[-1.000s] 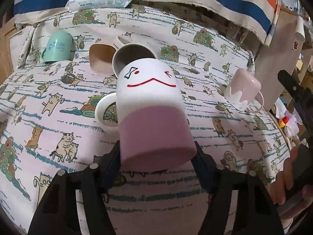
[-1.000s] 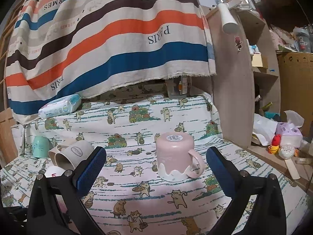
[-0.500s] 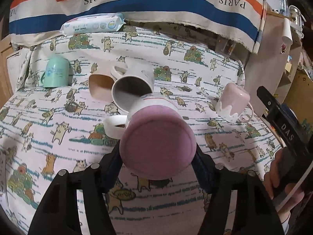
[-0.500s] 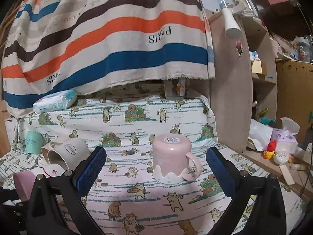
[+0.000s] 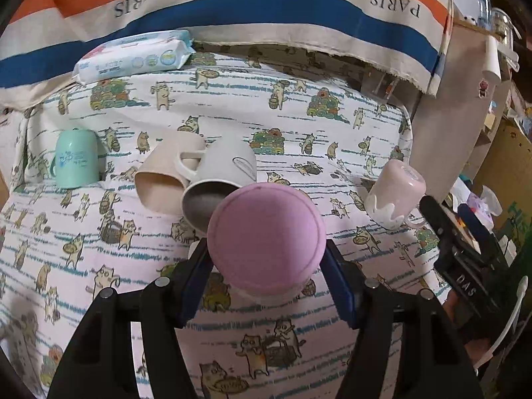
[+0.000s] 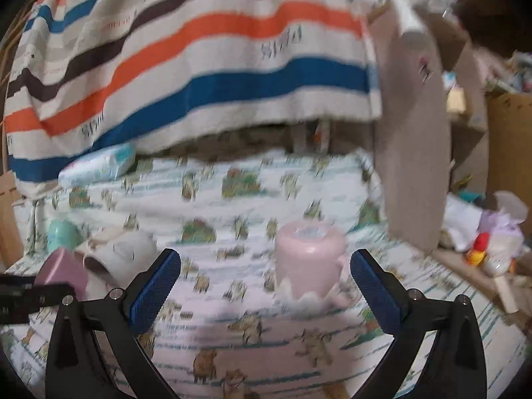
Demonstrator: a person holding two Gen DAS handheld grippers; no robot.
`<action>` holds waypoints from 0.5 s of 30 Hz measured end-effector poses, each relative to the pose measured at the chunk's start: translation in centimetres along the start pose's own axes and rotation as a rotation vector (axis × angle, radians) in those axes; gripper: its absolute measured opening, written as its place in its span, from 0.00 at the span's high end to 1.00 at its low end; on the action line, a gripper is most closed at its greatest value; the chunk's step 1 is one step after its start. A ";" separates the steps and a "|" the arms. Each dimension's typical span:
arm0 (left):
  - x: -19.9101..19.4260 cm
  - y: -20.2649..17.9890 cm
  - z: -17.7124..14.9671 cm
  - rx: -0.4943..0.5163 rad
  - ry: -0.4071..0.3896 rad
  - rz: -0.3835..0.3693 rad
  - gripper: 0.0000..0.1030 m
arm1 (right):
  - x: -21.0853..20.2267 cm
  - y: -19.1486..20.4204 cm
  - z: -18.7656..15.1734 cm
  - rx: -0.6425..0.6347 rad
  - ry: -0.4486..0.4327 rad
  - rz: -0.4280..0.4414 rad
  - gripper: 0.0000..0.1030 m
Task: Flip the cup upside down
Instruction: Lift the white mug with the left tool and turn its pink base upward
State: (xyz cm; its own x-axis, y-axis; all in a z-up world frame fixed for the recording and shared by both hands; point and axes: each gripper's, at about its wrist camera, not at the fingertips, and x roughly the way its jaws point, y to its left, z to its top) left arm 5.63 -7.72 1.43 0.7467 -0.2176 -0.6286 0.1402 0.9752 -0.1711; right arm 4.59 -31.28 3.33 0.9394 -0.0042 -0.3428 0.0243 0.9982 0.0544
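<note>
From the left wrist camera, the left gripper [image 5: 266, 266] has its two blue-padded fingers [image 5: 196, 279] pressed against either side of the pink-bottomed cup [image 5: 266, 236], clamped on it. The cup's round pink base faces the lens, so the mouth points away toward the cat-print cloth [image 5: 99, 239]. Whether the rim touches the cloth cannot be told from here. At 11 o'clock from the held cup a grey mug [image 5: 219, 179] lies on its side, touching a beige mug [image 5: 166, 173] also on its side. Further out at 10 o'clock stands a mint cup [image 5: 76, 158], mouth down. At 2 o'clock a pale pink mug [image 5: 395, 196] sits upside down. A pack of baby wipes [image 5: 133, 55] rests at 11 o'clock by the striped fabric [image 5: 266, 6].

From the right wrist camera, which is blurred, the right gripper [image 6: 266, 289] holds its fingers wide apart with nothing between them. The pale pink mug [image 6: 309, 259] stands inverted on the cloth just past the fingertips, at 1 o'clock. The pink-bottomed cup [image 6: 63, 272] shows at 9 o'clock, base tilted up, beside the grey mug [image 6: 123, 256].
</note>
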 end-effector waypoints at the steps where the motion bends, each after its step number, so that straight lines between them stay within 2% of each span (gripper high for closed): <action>1: 0.2 -0.2 0.2 0.013 0.003 0.000 0.38 | -0.1 0.1 -0.1 -0.003 -0.006 0.000 0.00; 8: 1.1 -1.9 0.6 0.084 0.022 0.011 0.38 | -0.5 1.1 -0.5 -0.045 -0.014 -0.020 0.00; 15: 1.8 -2.0 1.3 0.062 0.009 0.001 0.39 | -0.8 0.5 -0.5 -0.020 -0.016 -0.064 0.00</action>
State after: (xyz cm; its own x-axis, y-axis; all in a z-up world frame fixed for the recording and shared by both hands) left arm 7.60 -9.98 1.63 0.7410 -0.2166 -0.6357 0.1798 0.9760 -0.1230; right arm 3.69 -30.76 3.20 0.9414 -0.0693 -0.3300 0.0784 0.9968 0.0143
